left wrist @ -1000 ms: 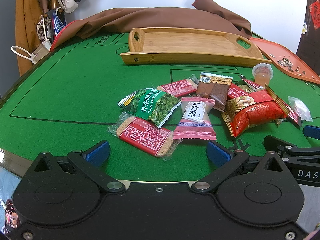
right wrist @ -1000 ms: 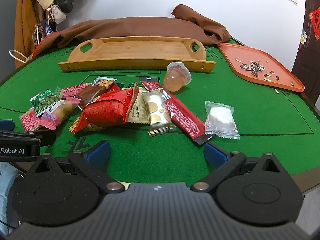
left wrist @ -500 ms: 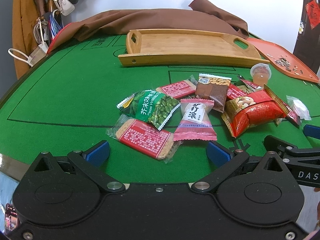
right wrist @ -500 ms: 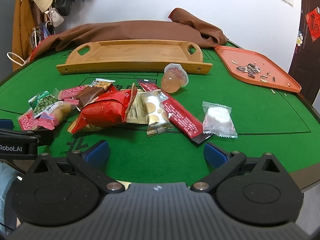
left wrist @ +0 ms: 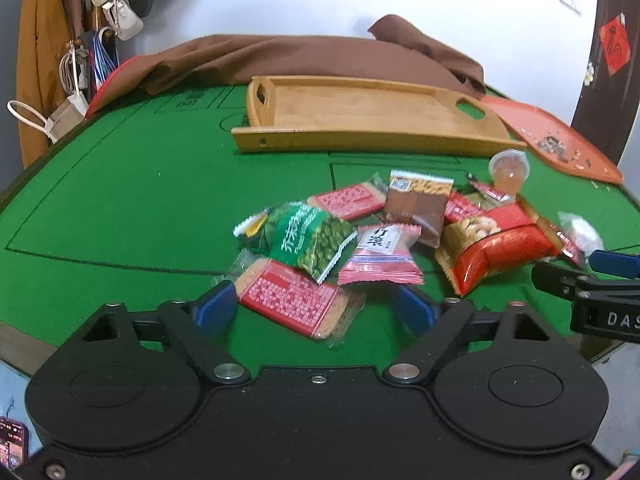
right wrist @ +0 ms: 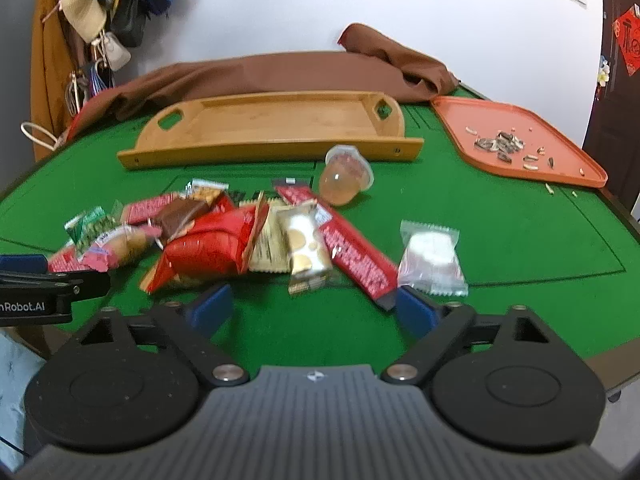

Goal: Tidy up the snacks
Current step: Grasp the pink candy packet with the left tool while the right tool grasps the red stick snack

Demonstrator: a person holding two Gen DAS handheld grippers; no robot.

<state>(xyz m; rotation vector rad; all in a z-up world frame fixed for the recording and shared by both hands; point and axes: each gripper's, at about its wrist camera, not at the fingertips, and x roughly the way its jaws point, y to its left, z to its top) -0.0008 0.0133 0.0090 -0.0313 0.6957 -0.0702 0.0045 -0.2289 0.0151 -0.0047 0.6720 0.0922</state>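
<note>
Wooden tray (right wrist: 276,124) at far side of green felt surface (right wrist: 500,216): empty, cut-out handle at each end, brown cloth (right wrist: 280,70) bunched behind it. Orange plastic tray (right wrist: 520,136) at far right: holds only a scatter of sunflower seed shells (right wrist: 500,145), a few more spilled on felt beside its rim.

Snack pile loose on surface in front of wooden tray, none in either tray. Jelly cup (right wrist: 346,176) tipped on its side, just short of tray's front edge. Clear packet with white contents (right wrist: 432,258) lies apart at right. Long red bar wrapper (right wrist: 352,248), gold-spotted packet (right wrist: 306,252), big red peanut bag (left wrist: 496,244), brown packet (left wrist: 418,208), pink packet (left wrist: 380,256), green wasabi-pea packet (left wrist: 308,240) overlap each other.

Left gripper (left wrist: 316,308) fingers closing, blue pads straddling red-print cracker packet (left wrist: 288,300); left pad at its edge, contact not clear, no firm grip seen. Right gripper (right wrist: 312,308) fingers closing too, nothing gripped; end of red bar just beside right pad.

Both views motion-blurred; small print unreadable. Beige packet mostly buried under red bag. Coat rack items at far left cropped.

Readable: large Chinese characters on green and pink packets, "DAS" and "nRobot.AI" on gripper sides, cut off.
</note>
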